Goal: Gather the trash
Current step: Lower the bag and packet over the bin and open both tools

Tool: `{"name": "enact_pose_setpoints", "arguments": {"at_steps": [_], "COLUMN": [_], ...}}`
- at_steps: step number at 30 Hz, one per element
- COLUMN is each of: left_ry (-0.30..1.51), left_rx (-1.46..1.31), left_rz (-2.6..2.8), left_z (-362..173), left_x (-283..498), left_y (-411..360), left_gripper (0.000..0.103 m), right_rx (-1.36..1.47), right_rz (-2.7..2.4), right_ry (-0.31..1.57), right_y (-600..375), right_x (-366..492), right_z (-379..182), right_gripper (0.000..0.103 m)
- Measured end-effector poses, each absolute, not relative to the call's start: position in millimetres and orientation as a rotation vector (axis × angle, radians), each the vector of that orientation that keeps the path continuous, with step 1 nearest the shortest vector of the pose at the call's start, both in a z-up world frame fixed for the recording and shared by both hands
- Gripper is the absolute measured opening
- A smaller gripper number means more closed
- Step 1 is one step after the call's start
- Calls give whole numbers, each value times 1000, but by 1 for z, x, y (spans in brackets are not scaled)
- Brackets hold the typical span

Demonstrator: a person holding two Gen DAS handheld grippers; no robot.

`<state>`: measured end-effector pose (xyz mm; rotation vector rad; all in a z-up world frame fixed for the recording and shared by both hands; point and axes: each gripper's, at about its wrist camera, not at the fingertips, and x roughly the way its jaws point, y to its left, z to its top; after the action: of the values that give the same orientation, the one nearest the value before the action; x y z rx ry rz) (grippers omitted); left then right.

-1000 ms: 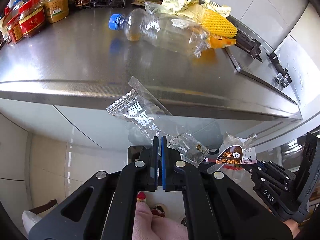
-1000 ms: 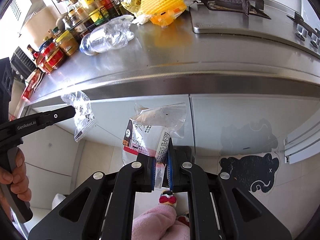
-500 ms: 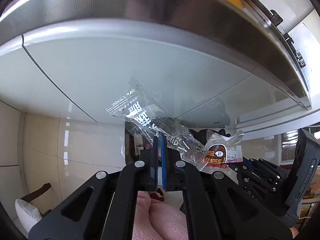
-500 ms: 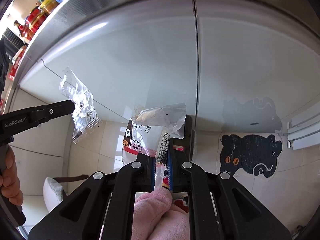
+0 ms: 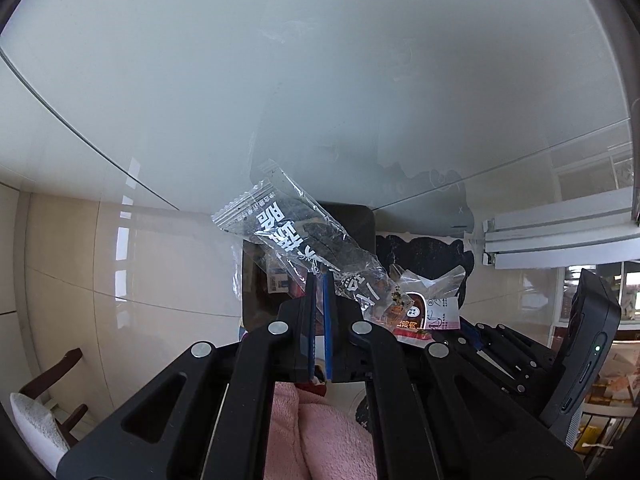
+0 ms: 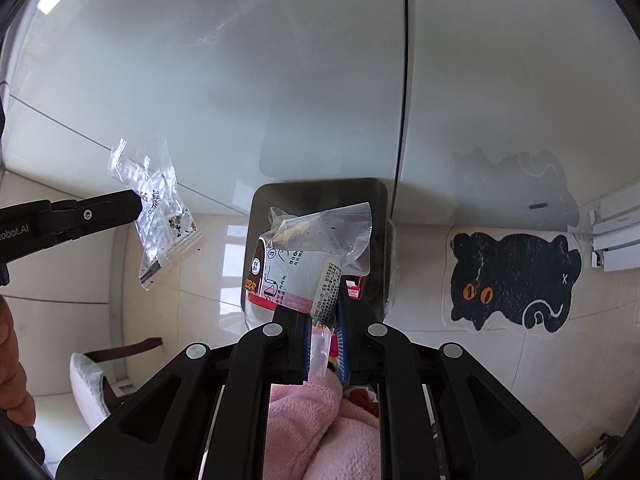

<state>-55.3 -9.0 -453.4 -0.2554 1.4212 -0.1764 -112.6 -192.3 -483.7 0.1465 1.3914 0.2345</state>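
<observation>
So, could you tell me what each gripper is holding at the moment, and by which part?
The left gripper pinches a clear printed wrapper near its middle; the right gripper grips a red-striped snack packet at its lower edge.

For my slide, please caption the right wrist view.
Right tool holds a snack wrapper above the black bin.

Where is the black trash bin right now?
The black trash bin stands on the floor against the pale cabinet front, centre of the right wrist view, directly behind the held wrapper with the red stripe and left of the black cat mat.
</observation>
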Motion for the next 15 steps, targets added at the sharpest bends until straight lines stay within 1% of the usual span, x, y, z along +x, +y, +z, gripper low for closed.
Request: {"name": "enact_pose_setpoints", "arguments": {"at_steps": [11,12,13,14,15], "left_ry": [1467,1469,1470,1469,1467], "left_rx": [-257,-258,-259,-262,-264], "left_rz": [-198,-200,-201,-200,-198], "left_z": [-487,-489,-489,-490,-489], "left_x": [-39,-38,-38,-38,-38], "left_y": [-13,-13,-13,-12,-12], "left_gripper": [4,6,11,15,23], "right_rx": [145,159,171,180,181], "right_rz": [223,220,215,213,211], "right_ry": [1449,1456,1463,1466,1467], "right_y": [-180,-181,-182,-182,-182], "right_x": [-98,-98,-98,-98,-98], "right_z": [-525,-527,-530,-532,-535], "right_gripper": [15,20,24,33,44]}}
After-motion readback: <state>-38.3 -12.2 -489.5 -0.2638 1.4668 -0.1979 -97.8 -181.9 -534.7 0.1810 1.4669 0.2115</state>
